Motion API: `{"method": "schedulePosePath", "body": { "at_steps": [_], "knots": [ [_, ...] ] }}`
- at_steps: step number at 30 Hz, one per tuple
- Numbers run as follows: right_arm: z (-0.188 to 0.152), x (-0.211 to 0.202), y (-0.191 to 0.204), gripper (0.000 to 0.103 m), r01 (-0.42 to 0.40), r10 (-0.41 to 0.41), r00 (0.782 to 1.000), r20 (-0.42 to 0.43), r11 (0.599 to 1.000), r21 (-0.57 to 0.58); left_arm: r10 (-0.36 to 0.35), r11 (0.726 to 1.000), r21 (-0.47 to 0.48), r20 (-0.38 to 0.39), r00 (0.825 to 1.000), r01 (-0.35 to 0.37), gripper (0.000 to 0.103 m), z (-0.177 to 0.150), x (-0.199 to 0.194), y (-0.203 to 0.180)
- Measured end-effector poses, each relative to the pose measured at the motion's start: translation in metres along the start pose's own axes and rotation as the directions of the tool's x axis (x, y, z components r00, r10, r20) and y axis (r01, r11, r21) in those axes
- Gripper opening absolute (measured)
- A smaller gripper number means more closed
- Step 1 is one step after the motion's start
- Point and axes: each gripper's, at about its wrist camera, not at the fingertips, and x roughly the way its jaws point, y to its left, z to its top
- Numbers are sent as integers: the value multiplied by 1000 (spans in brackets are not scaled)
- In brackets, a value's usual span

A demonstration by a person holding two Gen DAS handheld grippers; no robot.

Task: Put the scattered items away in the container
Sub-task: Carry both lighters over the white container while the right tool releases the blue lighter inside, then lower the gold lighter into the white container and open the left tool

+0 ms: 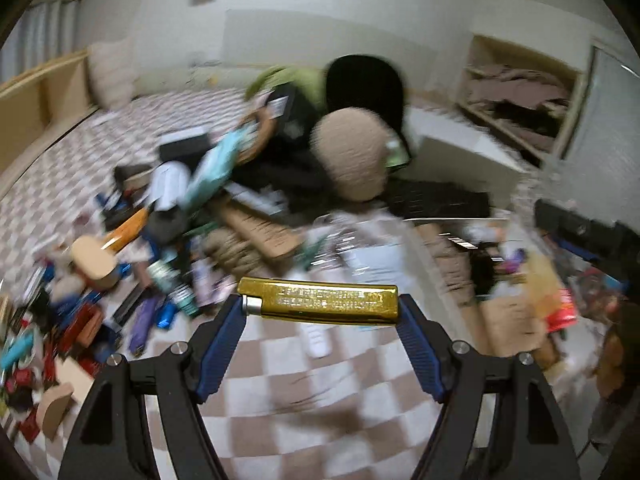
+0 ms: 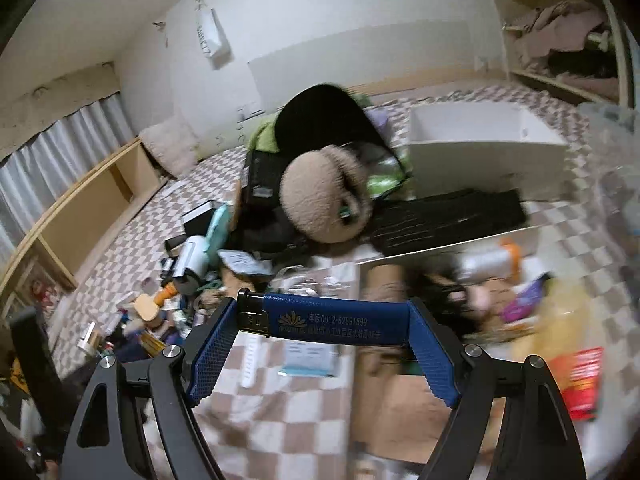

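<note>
Both tools are loaded and mid-carry above the pink-and-white checkered bed cover (image 1: pixel 280 392): the left tool (image 1: pixel 320 308) is clamped endwise on a shiny gold rectangular lighter (image 1: pixel 320 300), and the right tool (image 2: pixel 324 320) is clamped the same way on a dark blue printed lighter (image 2: pixel 328 320). The transport step seems to be in hand, so the next move calls for bringing each lighter over the open cardboard box (image 2: pixel 404 400) of mixed items nearby and letting go, well clear of the heaped clutter (image 1: pixel 168 240).
</note>
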Motion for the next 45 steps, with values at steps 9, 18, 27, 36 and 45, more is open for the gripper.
{"method": "schedulePosePath", "body": {
  "at_steps": [9,18,27,36,45],
  "knots": [
    [2,-54,-58,83,111,-111,994,-9,994,-8,-182,973,136,-29,983,184,76,7,3,-80],
    [-45,-49,-96,83,194,-195,971,-136,981,-19,-246,944,201,-93,965,261,76,9,21,-127],
    [-89,-18,-104,83,203,-210,944,-256,978,-55,-278,933,197,-127,952,299,76,14,37,-151],
    [-101,-8,-114,83,219,-221,931,-289,975,-39,-315,915,205,-180,932,348,76,20,53,-184],
    [-103,-16,-120,93,205,-205,946,-249,978,-28,-296,900,251,-249,922,357,76,16,77,-212]
  ]
}}
